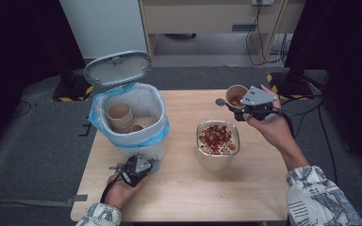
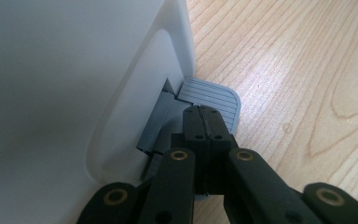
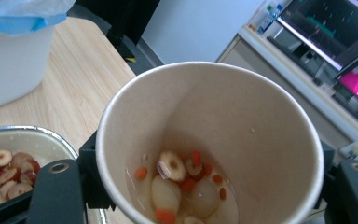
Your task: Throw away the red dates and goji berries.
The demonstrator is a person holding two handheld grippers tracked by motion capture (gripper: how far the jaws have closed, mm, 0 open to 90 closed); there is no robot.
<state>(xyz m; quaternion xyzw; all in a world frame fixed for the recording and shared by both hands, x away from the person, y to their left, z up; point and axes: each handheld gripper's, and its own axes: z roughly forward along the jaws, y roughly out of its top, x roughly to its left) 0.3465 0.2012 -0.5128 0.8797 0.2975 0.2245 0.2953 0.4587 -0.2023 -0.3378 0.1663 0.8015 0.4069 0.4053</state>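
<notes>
Work: clearing used paper cups; leftovers go into the metal tin, empties into the bin.
Left gripper (image 2: 204, 122): jaws together, nothing between them, tips pressing down on the grey pedal (image 2: 212, 99) at the near foot of the bin (image 1: 143, 141). Seen from above it sits at the near left of the table (image 1: 184, 193).
Bin: white, blue liner, on the left of the table. Lid (image 1: 118, 67) stands tilted up at the far side, so the mouth is open. A stack of empty cups (image 1: 120, 117) already lies inside.
Right gripper (image 1: 246, 106): clamped on a paper cup (image 3: 209, 140), jaws on either side of its wall. It is held in the air at the far right, just beyond the tin.
Cup: roughly upright, a little liquid and some fruit pieces at the bottom, red date slices and orange berries among them.
Tin (image 1: 218, 147): mid-table, right of the bin, filled with sliced red dates.
Step in hand: as I judge it, the cup still holds its leftovers, so emptying comes first.
Next move: bring the cup over the tin and tip it until the contents slide out, then carry it left over the open bin and part the jaws.
Care: keep the pedal down so the lid stays up; tilt slowly, since the liquid may splash past the tin rim.
</notes>
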